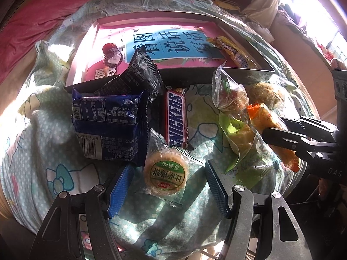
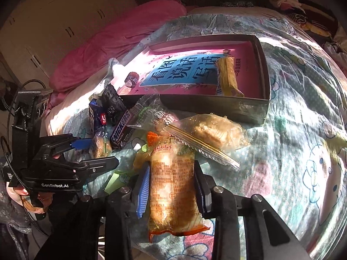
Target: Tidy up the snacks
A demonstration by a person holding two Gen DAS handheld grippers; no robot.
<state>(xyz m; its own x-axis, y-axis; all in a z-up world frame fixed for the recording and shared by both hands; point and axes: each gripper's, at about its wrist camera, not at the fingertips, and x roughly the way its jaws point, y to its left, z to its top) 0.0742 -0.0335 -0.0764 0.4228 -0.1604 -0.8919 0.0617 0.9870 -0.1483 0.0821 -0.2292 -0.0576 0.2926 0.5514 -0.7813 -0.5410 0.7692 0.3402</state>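
Snacks lie on a patterned bed cover before a shallow dark box (image 1: 243,73) with a pink book inside. My left gripper (image 1: 168,173) is open around a clear-wrapped round cookie (image 1: 166,174), without gripping it. A Snickers bar (image 1: 176,117), a blue packet (image 1: 106,125) and a black packet (image 1: 136,75) lie beyond it. My right gripper (image 2: 172,179) is shut on an orange-ended snack pack (image 2: 172,186), also seen in the left wrist view (image 1: 273,130). A yellow wafer pack (image 2: 227,77) and a small red candy (image 2: 131,79) lie in the box (image 2: 263,106).
A clear bag of pastry (image 2: 212,130), a green-wrapped snack (image 1: 238,138) and another clear pack (image 1: 229,91) lie near the box front. A pink duvet (image 2: 121,41) is bunched at the far left. Cupboards (image 2: 43,26) stand behind it.
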